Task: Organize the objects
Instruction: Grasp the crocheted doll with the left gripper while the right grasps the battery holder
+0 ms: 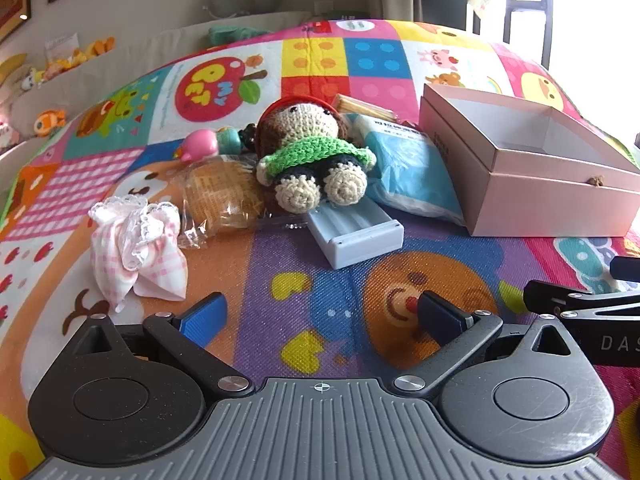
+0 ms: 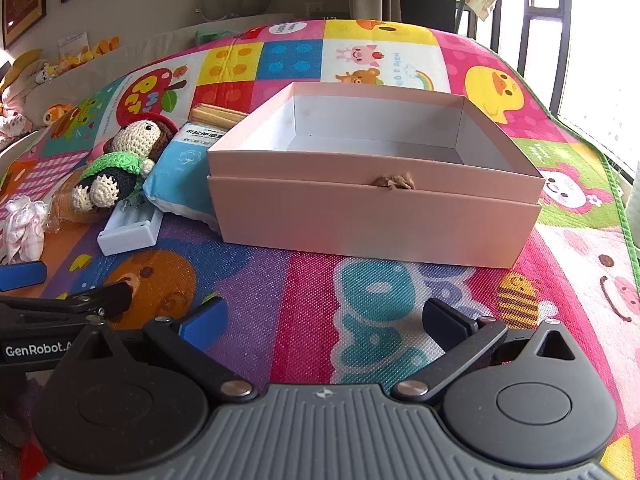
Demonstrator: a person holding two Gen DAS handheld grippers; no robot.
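A crocheted doll (image 1: 314, 152) in a green top lies on a pile in the middle of the colourful mat, seen too in the right wrist view as the doll (image 2: 120, 160). Under and around it lie a pale blue battery holder (image 1: 356, 232), a blue tissue pack (image 1: 408, 172), a wrapped yellow roll (image 1: 220, 196), a pink checked cloth (image 1: 136, 244) and a pink toy (image 1: 200, 146). An open pink box (image 2: 372, 208) stands empty on the right. My left gripper (image 1: 320, 316) is open, short of the pile. My right gripper (image 2: 324, 320) is open in front of the box.
The play mat (image 2: 304, 320) covers a raised surface that drops off at the left and right edges. Plush toys (image 1: 48, 120) line a ledge at far left. A window with bars (image 2: 560, 20) is at the right. A wooden stick bundle (image 1: 360, 106) lies behind the doll.
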